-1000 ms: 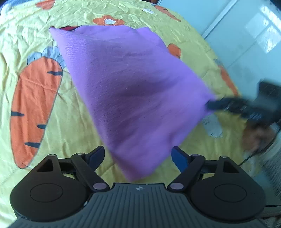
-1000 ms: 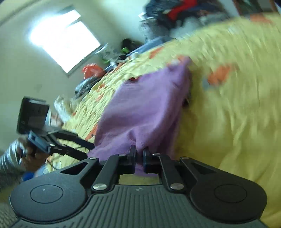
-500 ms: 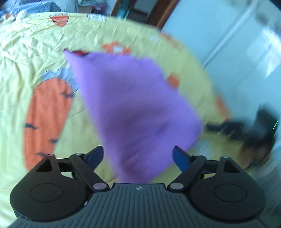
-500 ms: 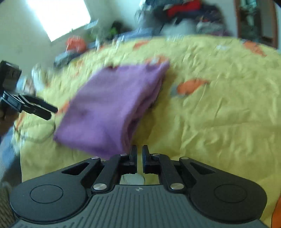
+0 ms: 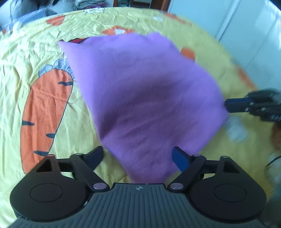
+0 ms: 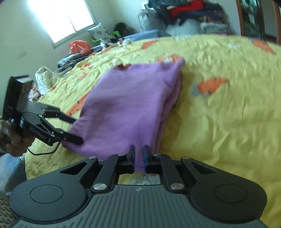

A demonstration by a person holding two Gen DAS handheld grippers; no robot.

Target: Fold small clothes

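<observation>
A folded purple garment (image 5: 144, 98) lies on the yellow carrot-print bed sheet (image 5: 26, 61); it also shows in the right wrist view (image 6: 130, 105). My left gripper (image 5: 138, 157) is open, its fingers either side of the garment's near corner. In the right wrist view the left gripper (image 6: 73, 129) sits at the cloth's left edge. My right gripper (image 6: 139, 156) is nearly closed with purple cloth between its pads. In the left wrist view the right gripper (image 5: 233, 105) sits at the garment's right edge.
A large orange carrot print (image 5: 45, 114) lies left of the garment. Piled clothes (image 6: 184, 12) and bags (image 6: 79, 46) stand beyond the bed's far side. A white wardrobe (image 5: 245, 31) is to the right. A cable (image 6: 43, 152) hangs over the bed edge.
The right gripper swung back to the garment's near edge and pinches cloth again. The left gripper stayed open at the garment's corner, and the view shifted slightly.
</observation>
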